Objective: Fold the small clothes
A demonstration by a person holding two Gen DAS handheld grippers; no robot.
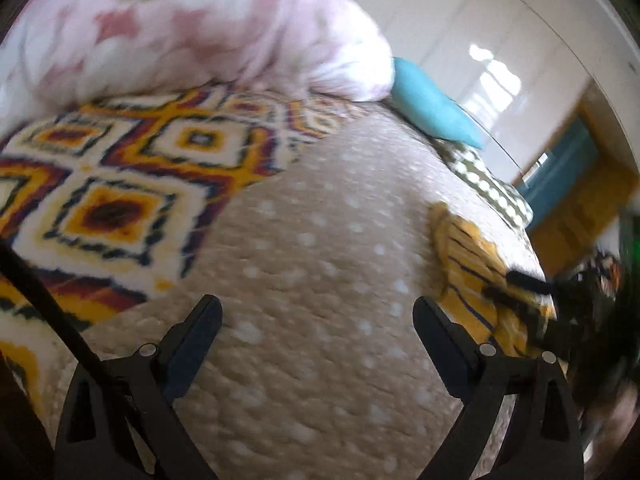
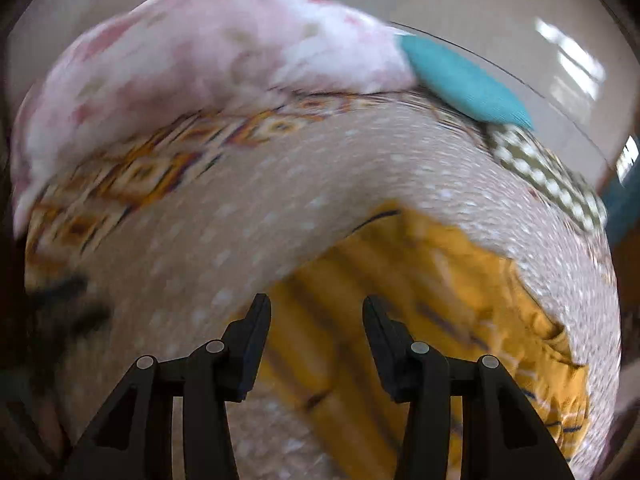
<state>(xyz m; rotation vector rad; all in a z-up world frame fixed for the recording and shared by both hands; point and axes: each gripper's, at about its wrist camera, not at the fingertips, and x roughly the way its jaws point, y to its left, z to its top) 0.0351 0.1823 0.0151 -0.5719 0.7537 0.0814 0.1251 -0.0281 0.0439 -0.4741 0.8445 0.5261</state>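
A small yellow garment [image 2: 432, 280] with thin dark stripes lies on a beige dotted bedspread [image 2: 248, 200]. My right gripper [image 2: 316, 308] is open and empty, with the garment's left part showing between its fingers. In the left wrist view the garment [image 1: 468, 268] lies at the right. My left gripper [image 1: 316, 308] is open wide and empty over bare bedspread [image 1: 312, 232], left of the garment. The right gripper [image 1: 520, 284] shows there as a blurred dark shape over the garment's near end.
A pink floral duvet [image 1: 192, 28] is heaped at the back. A diamond-patterned blanket [image 1: 120, 176] lies to the left. A teal pillow [image 1: 432, 108] and a checked cloth [image 1: 488, 184] lie at the bed's far right edge, with wooden floor [image 1: 576, 216] beyond.
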